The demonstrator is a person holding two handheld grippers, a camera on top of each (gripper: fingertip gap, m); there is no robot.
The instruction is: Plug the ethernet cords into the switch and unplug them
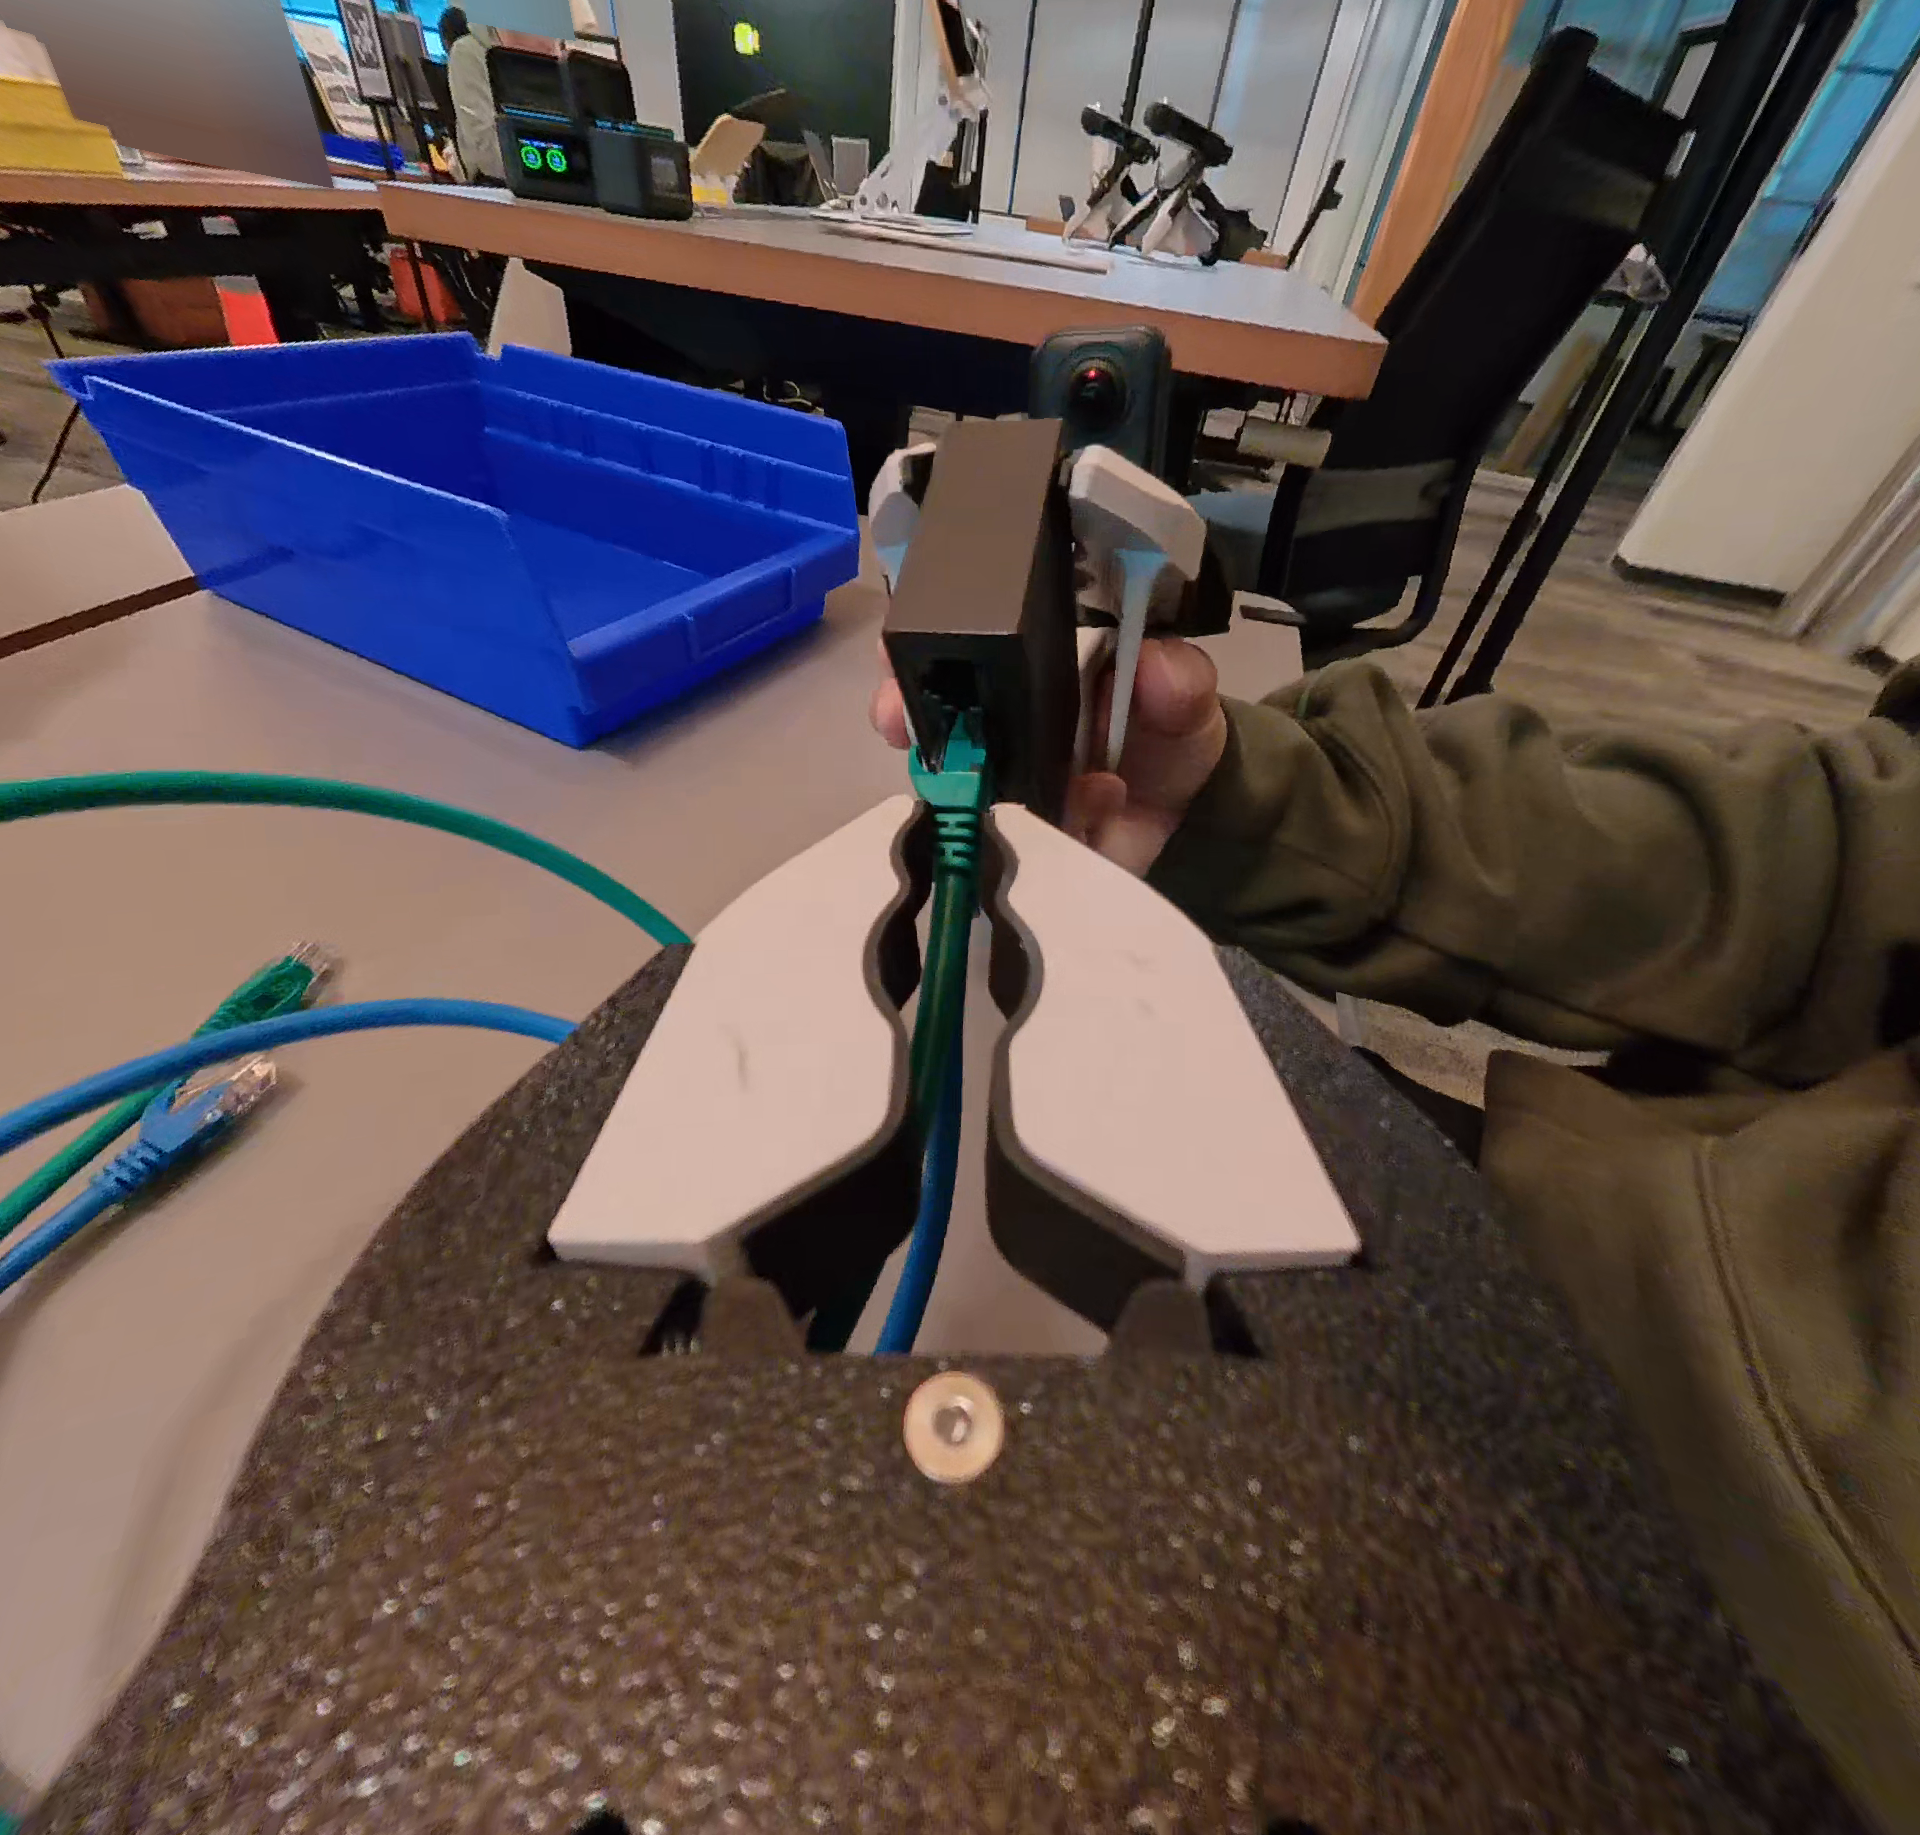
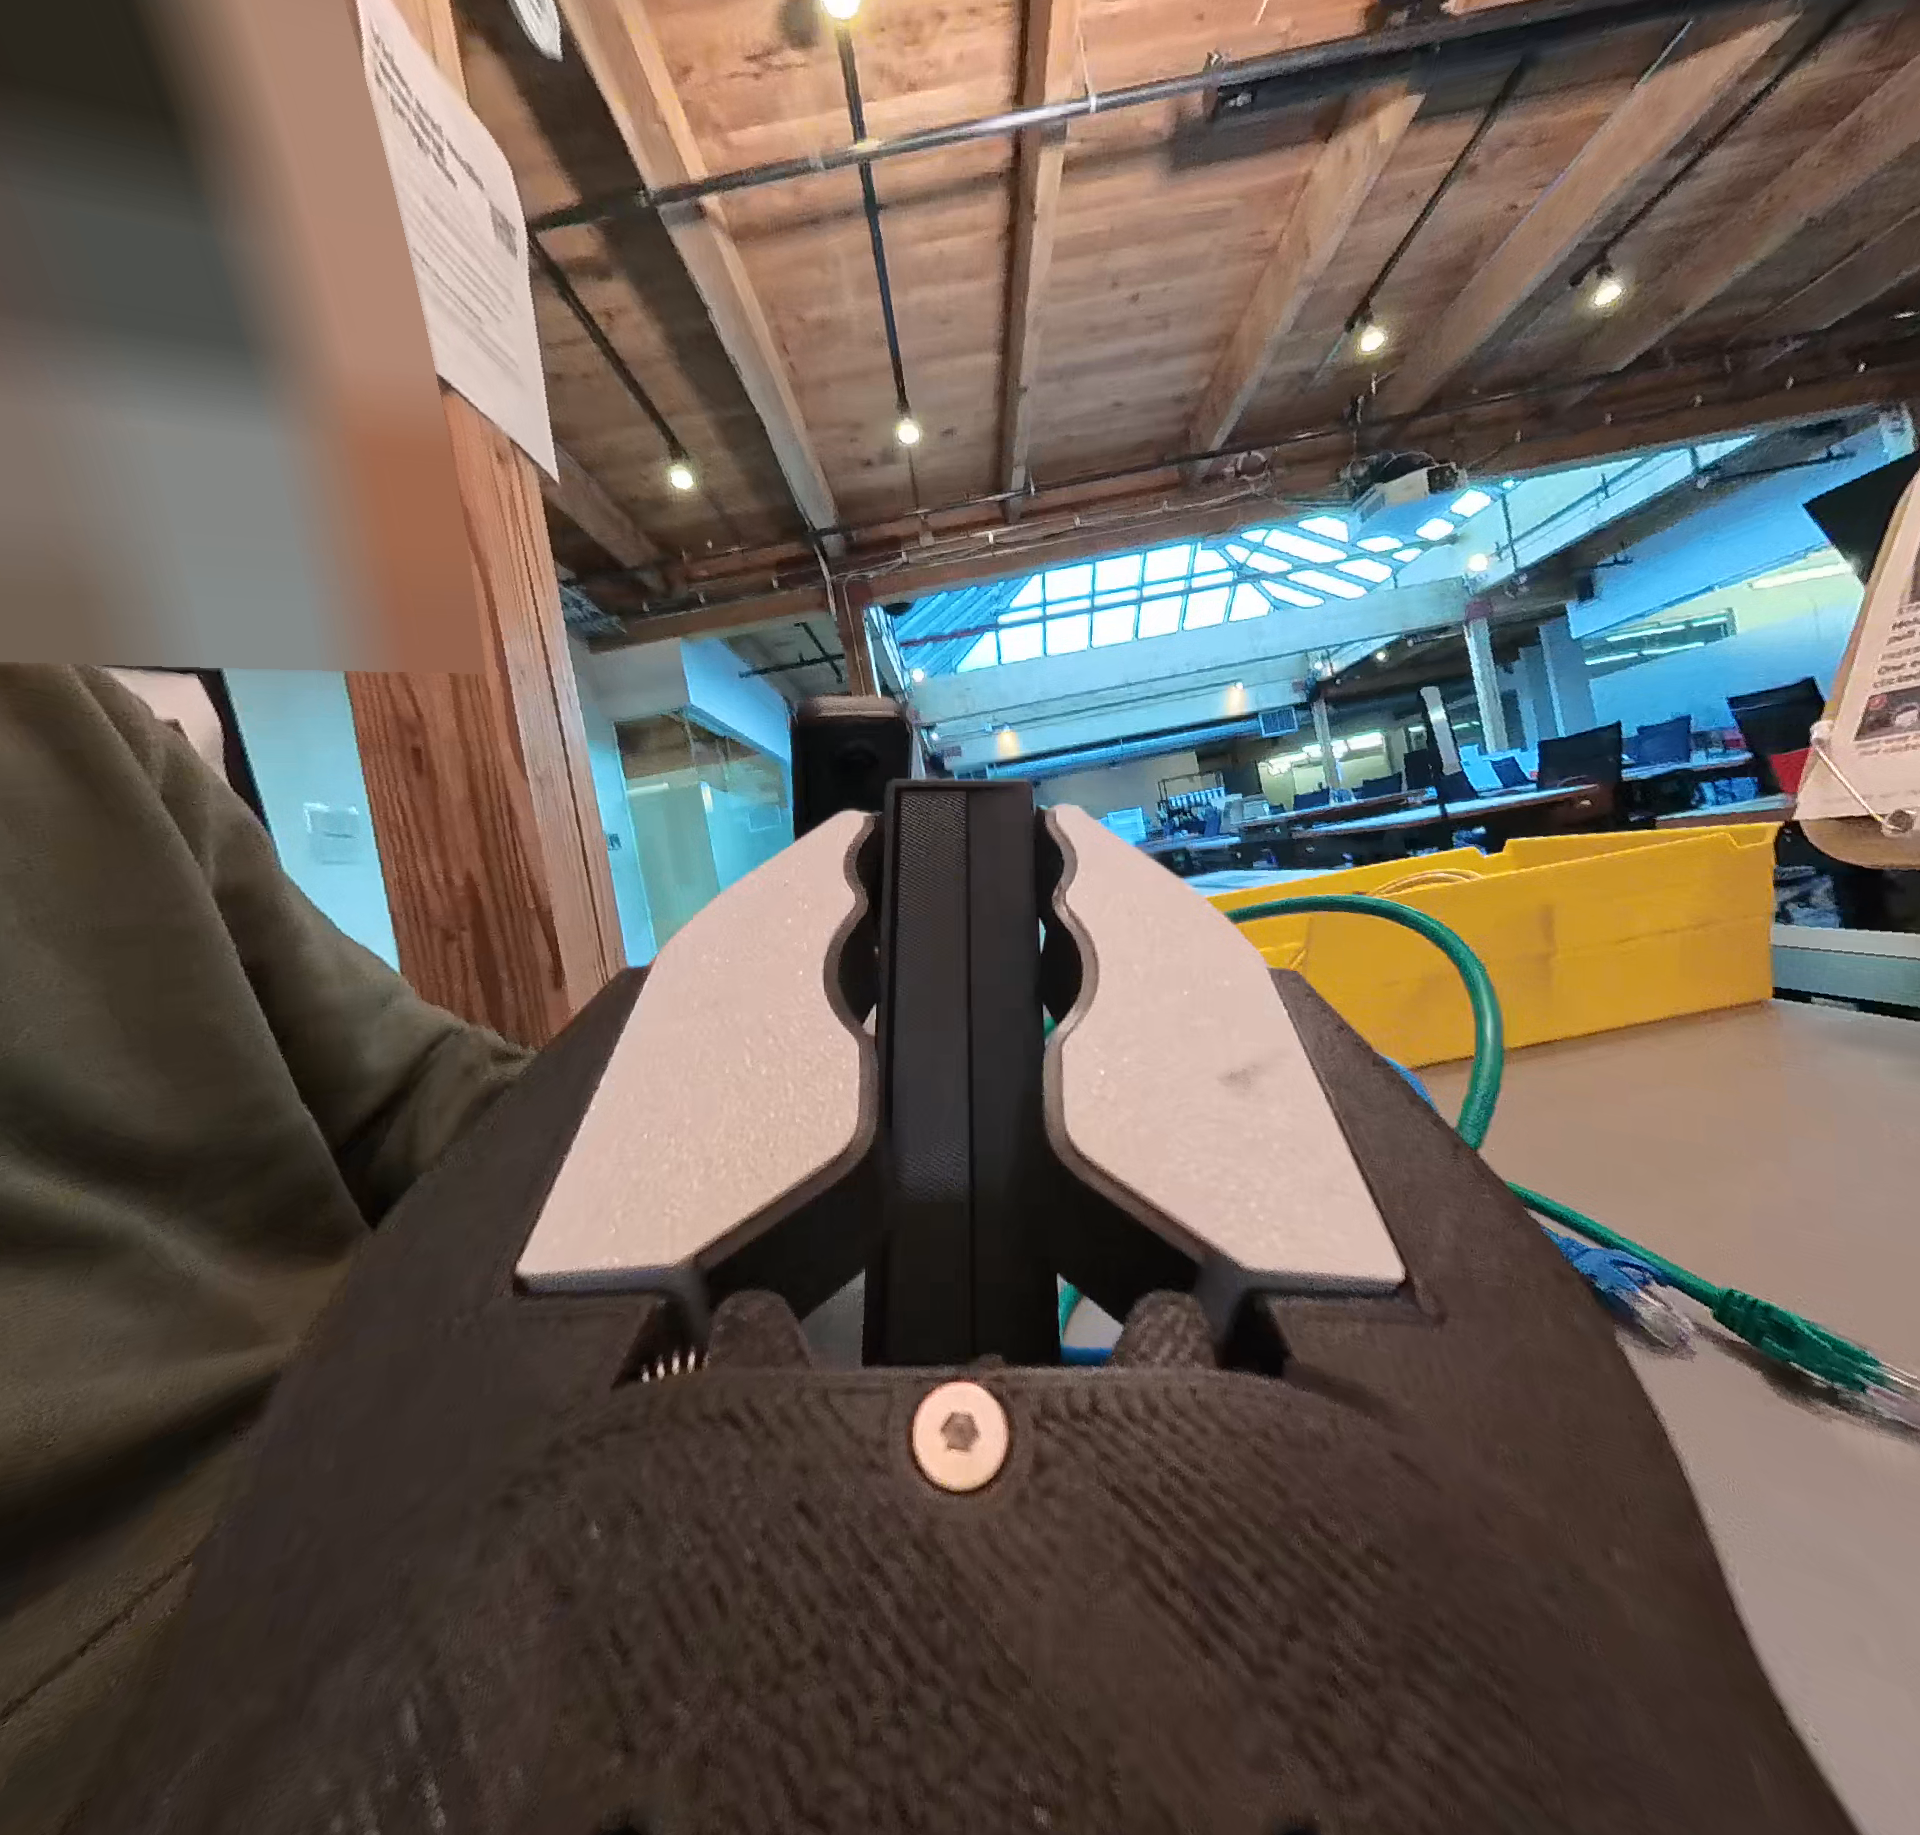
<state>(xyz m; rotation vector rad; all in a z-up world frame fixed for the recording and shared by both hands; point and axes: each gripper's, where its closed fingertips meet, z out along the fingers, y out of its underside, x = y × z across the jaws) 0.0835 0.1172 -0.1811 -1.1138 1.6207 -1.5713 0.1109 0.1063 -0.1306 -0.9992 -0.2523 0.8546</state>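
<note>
My left gripper (image 1: pixel 951 829) is shut on a green ethernet cord (image 1: pixel 940 964) just behind its plug (image 1: pixel 948 762), which sits in a port at the lower end of the black switch (image 1: pixel 987 559). My right gripper (image 2: pixel 956 829) is shut on the switch (image 2: pixel 951 1006) and holds it upright above the table; it also shows in the left wrist view (image 1: pixel 1127 528), with a hand under it. A loose green plug (image 1: pixel 286 980) and a loose blue plug (image 1: pixel 213 1099) lie on the table at the left. They also show in the right wrist view, the green plug (image 2: pixel 1808 1354) and the blue plug (image 2: pixel 1636 1297).
A blue bin (image 1: pixel 468 528) stands on the grey table (image 1: pixel 312 705) at the back left. A yellow bin (image 2: pixel 1538 933) stands at the table's far side. A person's olive sleeve (image 1: pixel 1507 850) reaches in from the right. A small black camera (image 1: pixel 1101 393) stands behind the switch.
</note>
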